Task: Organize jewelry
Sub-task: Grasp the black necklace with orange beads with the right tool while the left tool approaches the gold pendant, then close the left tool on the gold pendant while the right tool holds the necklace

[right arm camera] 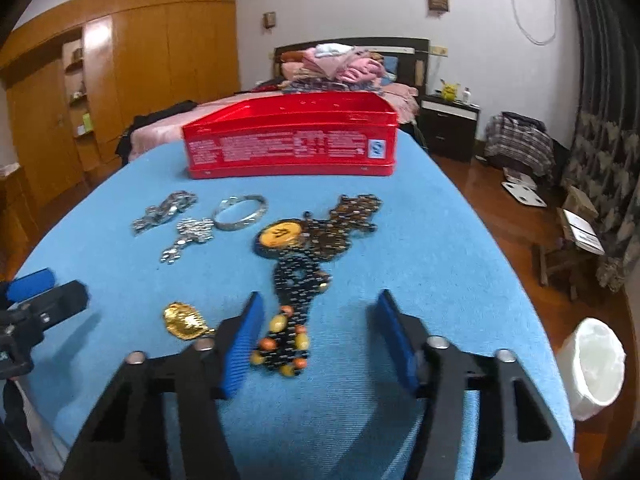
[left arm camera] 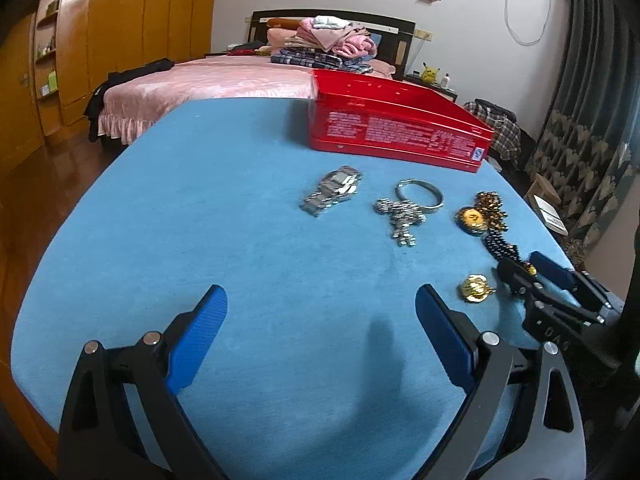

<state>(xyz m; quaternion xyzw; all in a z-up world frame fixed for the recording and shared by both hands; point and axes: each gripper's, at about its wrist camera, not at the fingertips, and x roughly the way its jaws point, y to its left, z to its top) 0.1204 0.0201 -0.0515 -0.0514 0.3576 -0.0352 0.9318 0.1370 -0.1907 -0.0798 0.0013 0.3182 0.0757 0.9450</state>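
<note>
1 red tin, 1 watch, 1 bangle, 2 gold pcs.

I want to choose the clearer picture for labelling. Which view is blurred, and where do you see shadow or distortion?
Right wrist view: motion blur softens the beaded necklace and the red box print. Left wrist view: sharper; the watch is crisp, and a soft shadow lies on the blue cloth between the open left gripper fingers. Both views: fisheye bends the table edges, with dark corners.

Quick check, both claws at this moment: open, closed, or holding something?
Left claw: open, holding nothing, above the blue table.
Right claw: open, holding nothing, straddling the near end of the black beaded necklace.
</note>
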